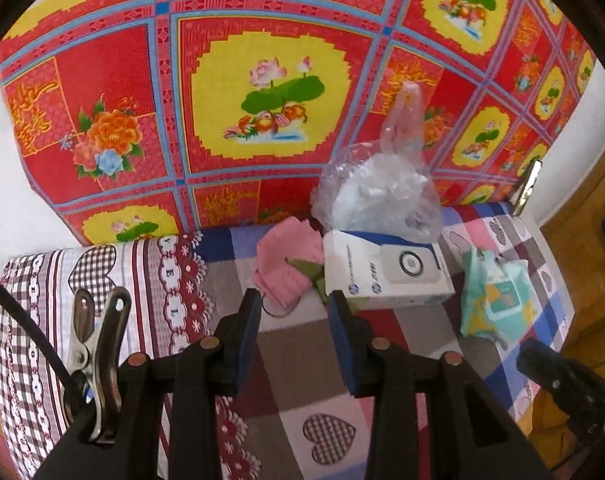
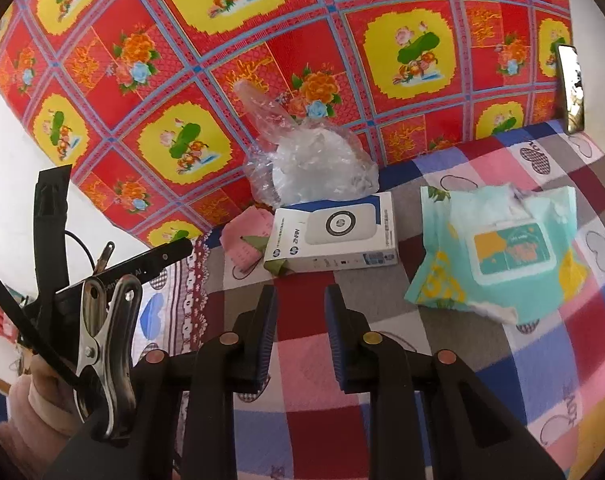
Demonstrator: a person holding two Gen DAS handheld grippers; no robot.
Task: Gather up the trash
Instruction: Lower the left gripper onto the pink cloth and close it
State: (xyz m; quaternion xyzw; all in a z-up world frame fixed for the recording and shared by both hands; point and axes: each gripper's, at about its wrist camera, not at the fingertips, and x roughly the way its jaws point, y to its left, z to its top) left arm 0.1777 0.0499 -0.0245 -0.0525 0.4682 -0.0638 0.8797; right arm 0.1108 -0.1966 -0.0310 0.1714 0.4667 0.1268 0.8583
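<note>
**Trash lying on the bed, both grippers empty**

Checked bedspread (image 2: 502, 380) against a red floral mat (image 2: 262, 40). On it, by size: clear plastic bag (image 2: 314, 164) at the mat, wet-wipes pack (image 2: 498, 248) right, white box (image 2: 334, 232) centre, pink cloth (image 2: 242, 240) left. Left gripper (image 1: 294, 300) and right gripper (image 2: 300, 294): jaws apart, nothing between.

The checked heart-print cloth (image 2: 502, 360) carries a white box (image 2: 334, 232), wipes pack (image 2: 502, 248), plastic bag (image 2: 314, 164) and pink cloth (image 2: 242, 240).

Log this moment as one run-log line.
left hand-held gripper: open, empty | right hand-held gripper: open, empty | white box, wipes pack, plastic bag: on bed, untouched
</note>
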